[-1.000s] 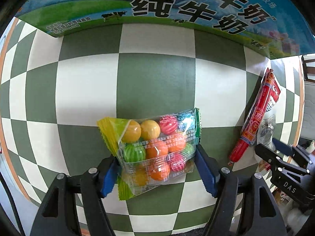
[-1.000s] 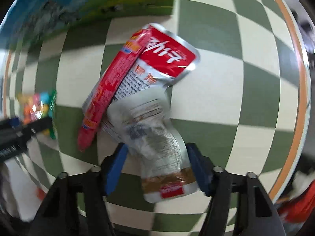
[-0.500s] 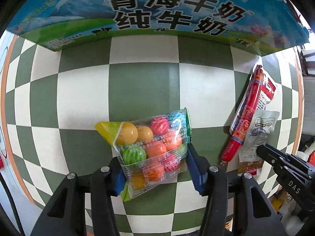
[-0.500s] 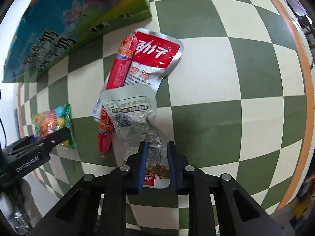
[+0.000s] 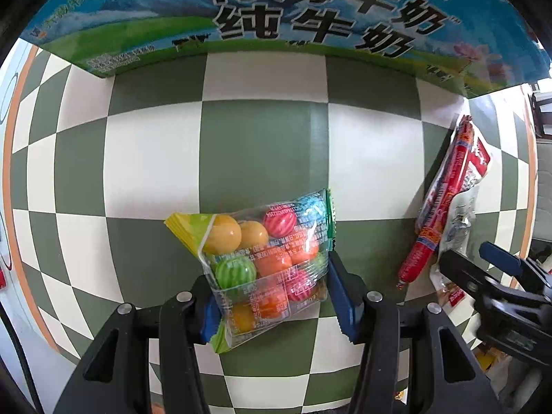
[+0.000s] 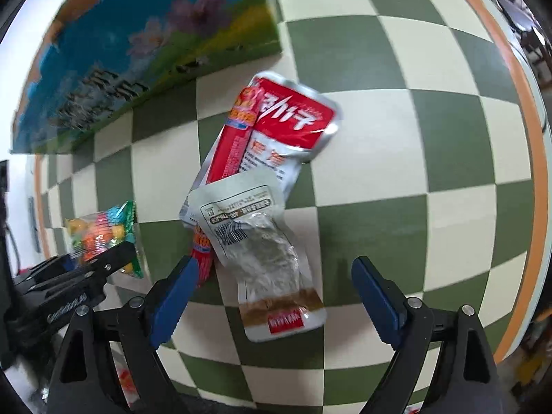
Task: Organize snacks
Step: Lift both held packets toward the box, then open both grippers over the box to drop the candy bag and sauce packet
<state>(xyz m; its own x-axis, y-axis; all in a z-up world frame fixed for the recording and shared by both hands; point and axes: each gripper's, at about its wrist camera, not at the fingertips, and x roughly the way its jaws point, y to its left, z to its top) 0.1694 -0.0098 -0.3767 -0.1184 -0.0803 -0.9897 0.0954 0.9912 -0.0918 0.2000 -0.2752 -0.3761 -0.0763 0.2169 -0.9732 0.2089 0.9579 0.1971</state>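
Left wrist view: the left gripper point(image 5: 272, 293) pinches a clear candy bag point(image 5: 265, 262) of coloured balls between its blue fingers point(image 5: 339, 296), over the checkered worktop point(image 5: 151, 158) below a milk carton box point(image 5: 276, 17).

Right wrist view: the right gripper point(image 6: 276, 289) has its fingers point(image 6: 374, 296) spread wide and opening, pressing on nothing; the silver pouch point(image 6: 265, 255) lies flat between them (untouched), overlapping a red sausage stick point(image 6: 231, 151) and a red-and-silver packet point(image 6: 293, 127).

The tablecloth point(image 5: 262, 151) is checked green and cream. The candy bag point(image 5: 265, 262) holds orange, pink and green-striped balls. The sausage point(image 6: 231, 145) is red.
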